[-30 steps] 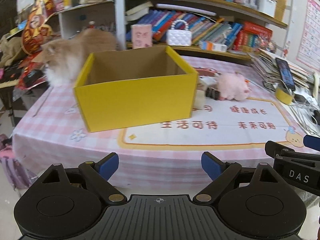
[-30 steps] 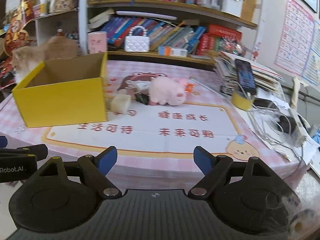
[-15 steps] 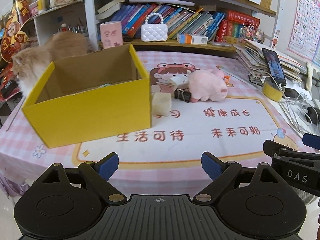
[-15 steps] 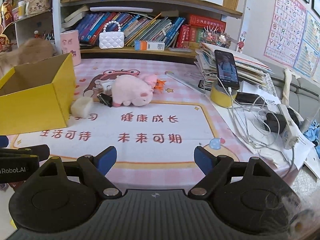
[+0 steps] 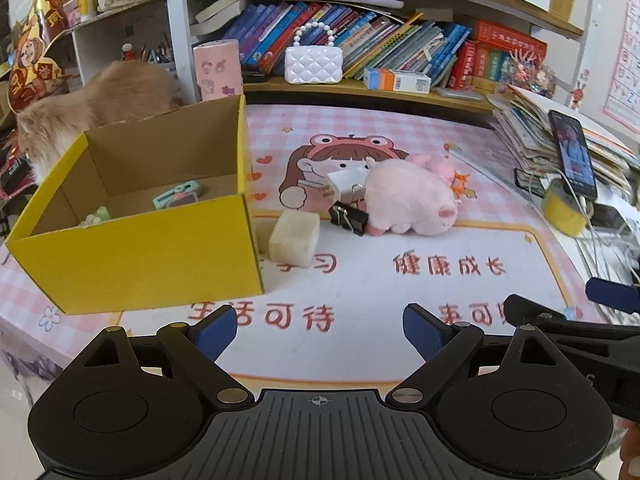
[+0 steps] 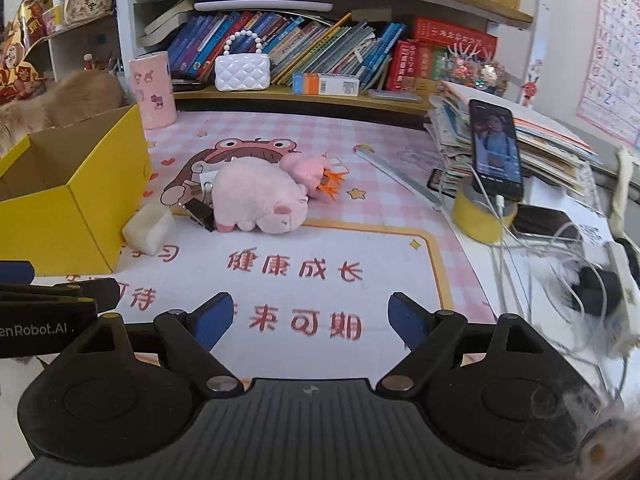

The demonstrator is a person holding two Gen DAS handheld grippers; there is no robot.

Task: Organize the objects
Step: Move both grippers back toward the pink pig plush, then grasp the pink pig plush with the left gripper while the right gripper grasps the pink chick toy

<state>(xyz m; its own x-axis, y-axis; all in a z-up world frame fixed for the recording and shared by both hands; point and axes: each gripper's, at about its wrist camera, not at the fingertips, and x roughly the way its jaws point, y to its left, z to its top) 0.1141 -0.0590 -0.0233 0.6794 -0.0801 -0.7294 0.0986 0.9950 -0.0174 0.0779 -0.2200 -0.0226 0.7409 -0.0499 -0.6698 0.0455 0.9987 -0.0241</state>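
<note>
A yellow cardboard box (image 5: pixel 136 256) stands at the table's left; it also shows in the right wrist view (image 6: pixel 68 216). Inside it lie a mint toy camera (image 5: pixel 176 196) and a small pale green item (image 5: pixel 94 218). Beside the box sits a cream block (image 5: pixel 294 238), then a black binder clip (image 5: pixel 348 218), a white charger plug (image 5: pixel 344 180) and a pink plush pig (image 5: pixel 410 200). The pig (image 6: pixel 256 200), block (image 6: pixel 150 230) and clip (image 6: pixel 200 214) show in the right wrist view. My left gripper (image 5: pixel 318 332) and right gripper (image 6: pixel 310 322) are open and empty, over the table's front edge.
An orange cat (image 5: pixel 92 116) stands behind the box. A phone (image 6: pixel 494 148) leans on a yellow tape roll (image 6: pixel 478 214) at the right, with a paper stack (image 6: pixel 540 144), cables and a power strip (image 6: pixel 618 296). A bookshelf with a white purse (image 5: pixel 313 64) and a pink cup (image 5: pixel 218 68) backs the table.
Both grippers have swung right and moved closer to the table. The box has shifted left in both views and its inside now shows. Both jaws stayed open.
</note>
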